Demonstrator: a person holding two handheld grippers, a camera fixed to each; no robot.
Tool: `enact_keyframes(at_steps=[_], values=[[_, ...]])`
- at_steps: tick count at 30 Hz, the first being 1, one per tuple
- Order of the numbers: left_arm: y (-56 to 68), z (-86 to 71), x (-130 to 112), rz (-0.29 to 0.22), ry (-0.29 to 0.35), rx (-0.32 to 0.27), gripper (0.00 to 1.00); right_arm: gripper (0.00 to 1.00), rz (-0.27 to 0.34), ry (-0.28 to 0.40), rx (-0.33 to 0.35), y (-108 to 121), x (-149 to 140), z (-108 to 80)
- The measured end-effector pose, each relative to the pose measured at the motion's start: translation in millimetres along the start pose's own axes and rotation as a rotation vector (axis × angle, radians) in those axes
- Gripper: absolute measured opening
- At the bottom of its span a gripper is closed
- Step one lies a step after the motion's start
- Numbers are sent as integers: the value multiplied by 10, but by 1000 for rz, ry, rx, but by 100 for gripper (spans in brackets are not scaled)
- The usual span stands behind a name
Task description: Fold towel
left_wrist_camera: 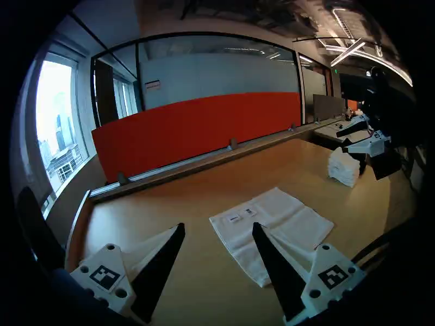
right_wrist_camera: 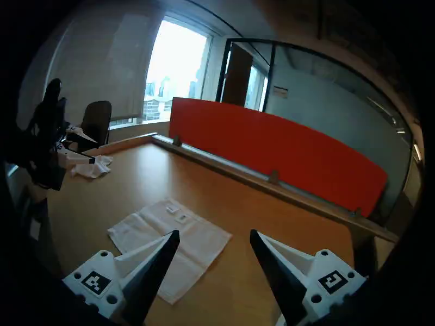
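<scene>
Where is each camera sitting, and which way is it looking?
Left gripper view: rides on the left claw above the wooden table, looking across the white towel, which lies to its right, toward the red divider. Its own two fingers show, spread open.
Right gripper view: rides on the right claw, facing the same divider with the towel to its left. Its own open fingers show too.
Shared: the towel, the table, the red divider and the windows.
</scene>
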State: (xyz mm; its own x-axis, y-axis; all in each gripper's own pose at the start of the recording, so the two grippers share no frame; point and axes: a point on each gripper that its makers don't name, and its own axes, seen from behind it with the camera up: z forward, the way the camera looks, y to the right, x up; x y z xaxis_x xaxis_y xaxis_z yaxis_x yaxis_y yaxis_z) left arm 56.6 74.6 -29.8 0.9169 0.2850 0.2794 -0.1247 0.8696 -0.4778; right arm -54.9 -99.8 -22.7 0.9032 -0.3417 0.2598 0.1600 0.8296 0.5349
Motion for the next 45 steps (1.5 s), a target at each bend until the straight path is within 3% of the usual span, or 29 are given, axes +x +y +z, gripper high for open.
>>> enact_keyframes(at_steps=[15,34,45], values=[[281,174,-466,37,-70,-57,92,100,6,-62,47,-239,-475,230],[655,384,-1252,58,-234,-161,92,100,16,-196,98,-507,-1205,464],[830,573,-1549,67,-325,-223,92,100,33,-288,144,-665,-1636,551]])
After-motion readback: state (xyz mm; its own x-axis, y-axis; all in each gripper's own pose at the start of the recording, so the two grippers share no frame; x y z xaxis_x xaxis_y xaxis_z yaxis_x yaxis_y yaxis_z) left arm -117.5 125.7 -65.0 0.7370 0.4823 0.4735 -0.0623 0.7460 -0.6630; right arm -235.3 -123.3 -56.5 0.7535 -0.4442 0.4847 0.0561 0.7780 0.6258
